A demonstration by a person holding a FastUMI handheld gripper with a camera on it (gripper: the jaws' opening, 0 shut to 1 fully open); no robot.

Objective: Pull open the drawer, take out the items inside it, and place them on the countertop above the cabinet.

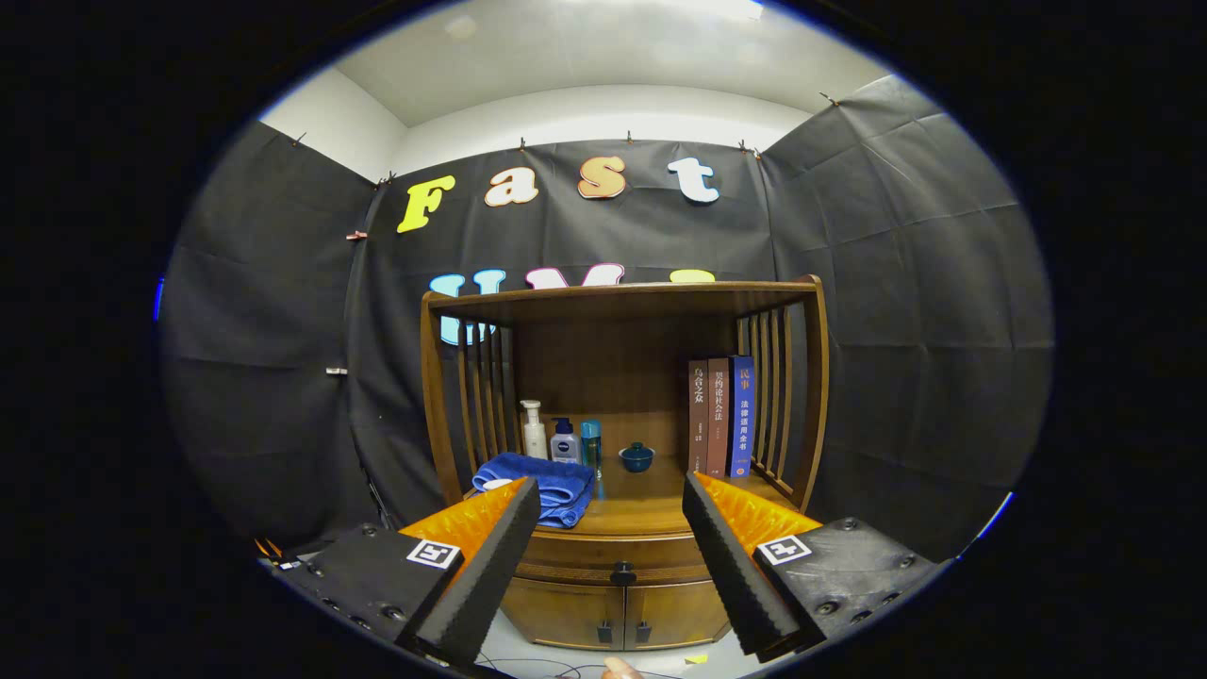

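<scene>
Blue towel, folded, lay on the left of the countertop, just beyond the left finger of the tongs. Behind it stood a white pump bottle, a small dark-blue bottle and a slim light-blue bottle, close together. Further right sat a small dark-blue lidded cup, alone at mid-shelf. Against the right slatted side stood three upright books (two brown, one blue), touching one another.

Tongs spread wide, holding nothing, both fingers apart from the cabinet. Seen between the fingers: the drawer, shut, a curved brown wooden front directly under the countertop with one dark round knob at its middle. Contents hidden. Below it, two small cabinet doors with dark handles at the centre seam, also shut.

Wooden cabinet stood on a pale floor, roofed by a top board and flanked by slatted sides. Backed by black cloth walls, with a white ceiling above. Low by the floor, a fingertip showing.
</scene>
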